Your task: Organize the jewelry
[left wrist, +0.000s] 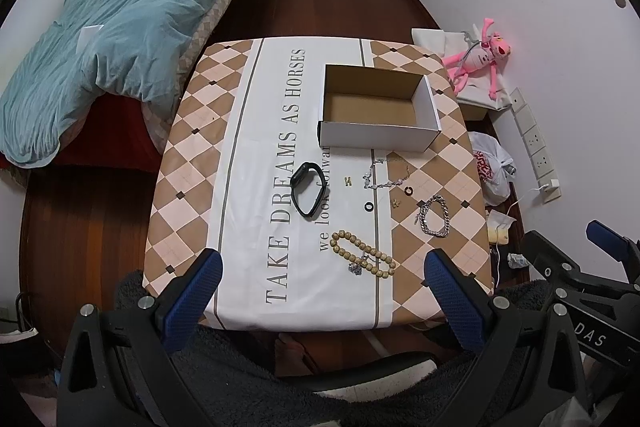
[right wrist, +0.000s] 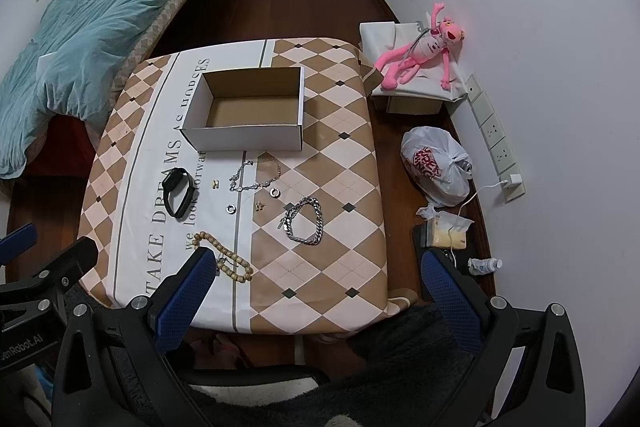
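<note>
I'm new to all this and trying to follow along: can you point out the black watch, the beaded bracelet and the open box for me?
black watch (left wrist: 307,194): left wrist view, on its strap.
beaded bracelet (left wrist: 362,253): left wrist view, on its beads.
open box (right wrist: 244,137): right wrist view, on its white front wall.

Box (left wrist: 378,107) behind jewelry; watch (left wrist: 307,193) left, chain bracelet (left wrist: 434,215) right.

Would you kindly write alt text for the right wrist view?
An empty cardboard box sits on a table with a checked cloth, with jewelry spread in front of it: a black watch, silver necklace, chain bracelet and wooden bead bracelet. The open right gripper hovers near the table's front edge.
</note>
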`<state>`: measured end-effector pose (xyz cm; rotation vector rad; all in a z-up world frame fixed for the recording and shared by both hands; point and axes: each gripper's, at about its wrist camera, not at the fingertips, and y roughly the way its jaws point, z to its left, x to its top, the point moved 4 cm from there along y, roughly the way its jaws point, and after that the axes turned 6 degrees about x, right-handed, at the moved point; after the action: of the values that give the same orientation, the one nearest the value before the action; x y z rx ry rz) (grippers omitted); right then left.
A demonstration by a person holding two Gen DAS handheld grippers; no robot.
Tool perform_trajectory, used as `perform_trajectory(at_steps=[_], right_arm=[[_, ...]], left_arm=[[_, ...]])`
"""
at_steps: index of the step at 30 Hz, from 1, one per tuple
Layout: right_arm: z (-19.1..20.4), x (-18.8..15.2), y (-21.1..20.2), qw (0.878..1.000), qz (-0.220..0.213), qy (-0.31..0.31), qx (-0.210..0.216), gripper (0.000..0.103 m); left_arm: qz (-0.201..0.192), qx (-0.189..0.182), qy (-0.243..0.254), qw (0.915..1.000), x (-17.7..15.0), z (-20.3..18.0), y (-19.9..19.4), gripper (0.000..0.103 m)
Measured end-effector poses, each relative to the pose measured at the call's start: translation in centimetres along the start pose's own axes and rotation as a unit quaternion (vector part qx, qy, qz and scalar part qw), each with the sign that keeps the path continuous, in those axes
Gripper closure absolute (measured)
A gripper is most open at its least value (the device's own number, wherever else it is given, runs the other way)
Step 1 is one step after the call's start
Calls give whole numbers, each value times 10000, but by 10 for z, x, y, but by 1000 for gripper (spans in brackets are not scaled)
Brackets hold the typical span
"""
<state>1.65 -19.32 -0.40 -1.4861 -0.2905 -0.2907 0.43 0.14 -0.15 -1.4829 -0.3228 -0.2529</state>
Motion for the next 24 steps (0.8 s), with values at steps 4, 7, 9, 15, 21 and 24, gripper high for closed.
perform_trajectory(at_steps=[4,7,9,15,21,24], right_arm=[[0,0,0,10000,7,-3,-2,0],[0,0,0,10000,4,-5,-4,0],[0,0,-1,10000,2,3,1,0],[0,-2,0,10000,3,-5,3,0],[0,0,-1,10000,-13,-1,4,0],[-1,3,-5,10000,-30,-2,7,0]], left_arm=[[5,-1,-5,10000,0,0,0,0],[-1,-3,-5,10000,1,0,-1,0],[-11,2,0,10000,1,0,-1,0],[-20,-1,6,10000,4,-1,-4,0],[-46,-4,-1,10000,4,-2,-6,0],[-63,-8,0,10000,5,-3,-8,0]])
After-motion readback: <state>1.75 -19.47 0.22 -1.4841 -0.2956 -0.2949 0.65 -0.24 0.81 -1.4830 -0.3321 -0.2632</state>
